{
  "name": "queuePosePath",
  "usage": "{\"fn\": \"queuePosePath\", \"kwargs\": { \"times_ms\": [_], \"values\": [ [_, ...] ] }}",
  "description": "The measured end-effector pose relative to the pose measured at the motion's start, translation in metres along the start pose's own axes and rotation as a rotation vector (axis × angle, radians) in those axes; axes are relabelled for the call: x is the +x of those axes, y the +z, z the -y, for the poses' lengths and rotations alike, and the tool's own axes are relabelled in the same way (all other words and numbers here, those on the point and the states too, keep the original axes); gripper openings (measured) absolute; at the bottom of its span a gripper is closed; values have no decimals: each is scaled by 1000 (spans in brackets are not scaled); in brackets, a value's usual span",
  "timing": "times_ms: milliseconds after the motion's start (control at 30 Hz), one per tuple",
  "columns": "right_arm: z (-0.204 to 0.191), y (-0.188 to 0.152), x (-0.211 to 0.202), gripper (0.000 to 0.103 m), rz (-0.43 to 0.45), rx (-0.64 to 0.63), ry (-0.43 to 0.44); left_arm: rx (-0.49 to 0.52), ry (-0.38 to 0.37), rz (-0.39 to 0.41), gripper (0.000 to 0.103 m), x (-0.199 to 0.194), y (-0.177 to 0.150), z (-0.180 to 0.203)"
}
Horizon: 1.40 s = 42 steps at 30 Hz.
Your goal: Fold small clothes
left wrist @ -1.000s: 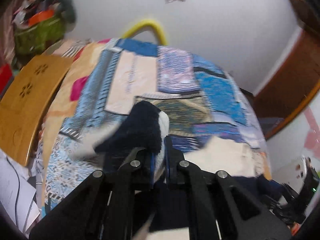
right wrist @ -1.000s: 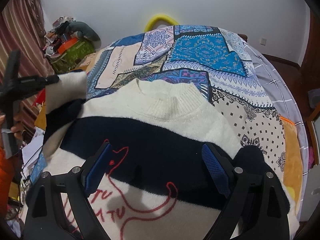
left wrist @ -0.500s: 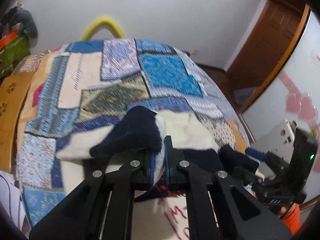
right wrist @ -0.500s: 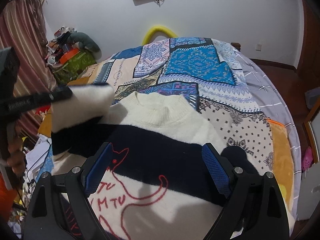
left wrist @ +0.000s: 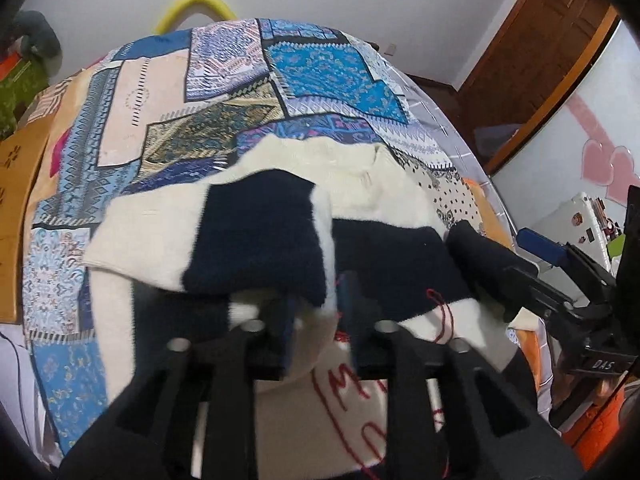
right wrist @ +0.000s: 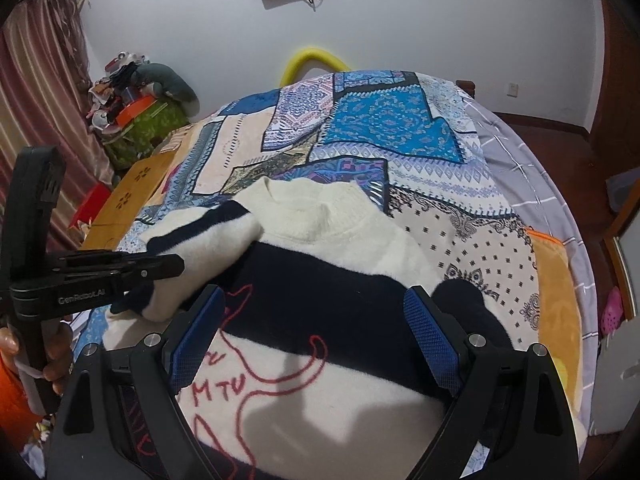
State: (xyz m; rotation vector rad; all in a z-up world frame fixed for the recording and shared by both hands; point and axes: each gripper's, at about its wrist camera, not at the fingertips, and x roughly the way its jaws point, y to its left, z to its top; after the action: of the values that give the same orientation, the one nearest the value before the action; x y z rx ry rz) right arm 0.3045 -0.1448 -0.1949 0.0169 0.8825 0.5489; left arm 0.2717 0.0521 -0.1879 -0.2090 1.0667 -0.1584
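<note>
A small cream and navy striped sweater [right wrist: 340,280] with a red outline drawing lies on the patchwork bedspread [right wrist: 384,136]. Its left sleeve [left wrist: 256,240] is folded over the sweater's front. My left gripper [left wrist: 316,312] has its jaws a little apart around the sleeve's cuff, and I cannot tell whether it still grips; it also shows in the right wrist view [right wrist: 160,268]. My right gripper [right wrist: 316,332] is open wide and empty, just above the sweater's body. The right sleeve [right wrist: 468,308] lies by its right finger.
A wooden board [right wrist: 132,196] lies at the bed's left edge. A green pile of clutter [right wrist: 140,120] stands beyond it. A yellow hoop [right wrist: 308,60] is behind the bed. A wooden door [left wrist: 528,28] is at the right.
My left gripper has carried the left sleeve rightward over the sweater's front and lowered it. Its jaws have parted slightly. The right gripper has stayed open, rising a little.
</note>
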Motion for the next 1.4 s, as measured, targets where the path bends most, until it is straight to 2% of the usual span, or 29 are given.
{"fn": "queuePosePath", "kwargs": {
  "times_ms": [100,267,467,700,933,967,1033,1133,1167,1233,1300,1400],
  "values": [
    [-10,4,1,89,5,-19,13,-16,11,54,53,-20,1,-10],
    [-35,9,7,89,-2,-75,36,11,122,128,56,-50,1,-31],
    [-67,16,24,89,-43,-174,45,-63,236,155,59,-68,-5,-88],
    [-92,15,60,89,-116,-226,46,-160,306,103,60,-61,-26,-152],
    [-111,6,92,87,-173,-303,-1,-214,300,5,60,-23,-51,-178],
    [-111,6,95,85,-176,-303,-4,-213,297,-9,60,-16,-54,-178],
    [-110,7,100,73,-181,-294,-8,-204,289,-42,60,-2,-59,-178],
    [-103,12,110,63,-208,-238,16,-209,297,-56,63,11,-63,-181],
    [-101,13,112,60,-212,-218,23,-214,302,-55,66,13,-64,-182],
    [-100,14,114,48,-211,-198,28,-216,315,-48,72,15,-65,-183],
    [-99,15,114,43,-195,-185,24,-209,345,-34,82,17,-68,-183],
    [-95,19,106,35,-140,-152,22,-193,381,-17,86,19,-72,-181]
  ]
}}
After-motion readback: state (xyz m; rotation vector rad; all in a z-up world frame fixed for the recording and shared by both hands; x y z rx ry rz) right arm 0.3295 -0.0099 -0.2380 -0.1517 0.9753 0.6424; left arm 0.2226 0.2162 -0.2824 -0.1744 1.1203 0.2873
